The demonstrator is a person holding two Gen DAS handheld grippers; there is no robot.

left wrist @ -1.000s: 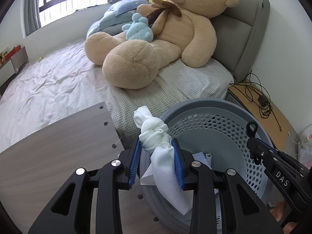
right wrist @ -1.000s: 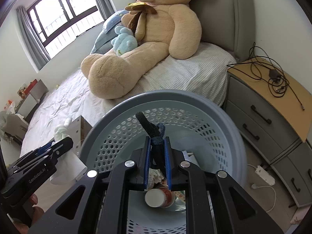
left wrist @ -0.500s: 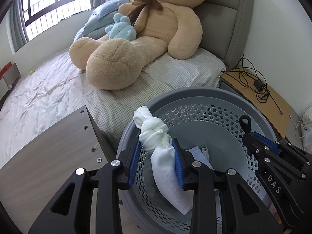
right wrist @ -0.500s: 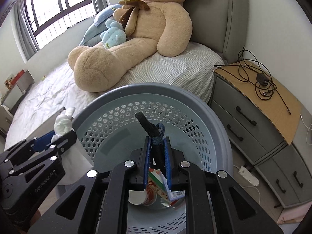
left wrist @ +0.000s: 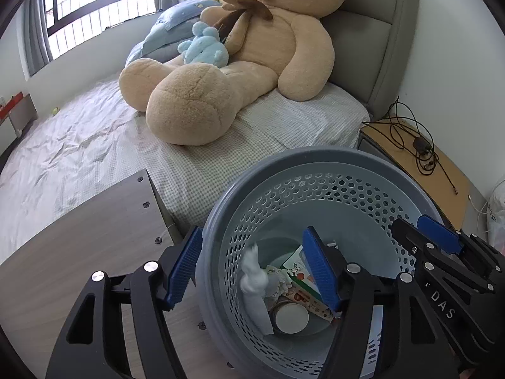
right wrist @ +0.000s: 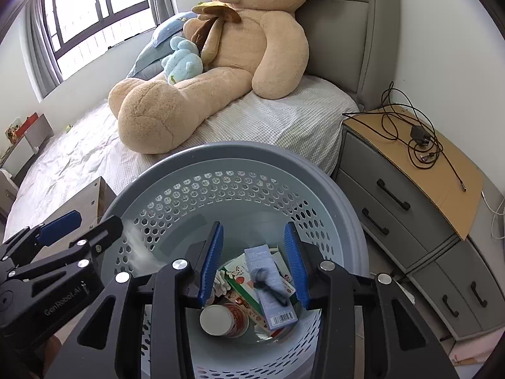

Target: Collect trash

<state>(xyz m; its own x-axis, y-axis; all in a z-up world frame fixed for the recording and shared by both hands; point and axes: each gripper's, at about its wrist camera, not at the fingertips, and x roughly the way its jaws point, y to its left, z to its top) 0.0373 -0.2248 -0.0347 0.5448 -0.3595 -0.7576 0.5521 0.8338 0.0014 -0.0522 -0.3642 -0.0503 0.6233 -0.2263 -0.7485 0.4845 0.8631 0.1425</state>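
Observation:
A grey perforated basket [left wrist: 315, 164] stands by the bed; it also shows in the right wrist view [right wrist: 240, 154]. My left gripper [left wrist: 252, 268] is open over the basket's left rim. A knotted white cloth [left wrist: 254, 287], blurred, is falling inside the basket below it. My right gripper [right wrist: 252, 265] is open above the basket's middle. A dark sock-like item [right wrist: 268, 287], blurred, drops onto a blue carton [right wrist: 268, 287]. A cup [right wrist: 221, 319], a printed box [right wrist: 240, 281] and crumpled paper [right wrist: 221, 284] lie at the bottom.
A bed [left wrist: 94, 132] with a large teddy bear [left wrist: 240, 63] lies behind the basket. A wooden table [left wrist: 79, 237] is at the left. A grey nightstand [right wrist: 410, 195] with black cables [right wrist: 413, 139] stands right of the basket.
Both grippers moved over the basket and opened. The white cloth left the left gripper and the dark item left the right gripper; both are falling into the basket.

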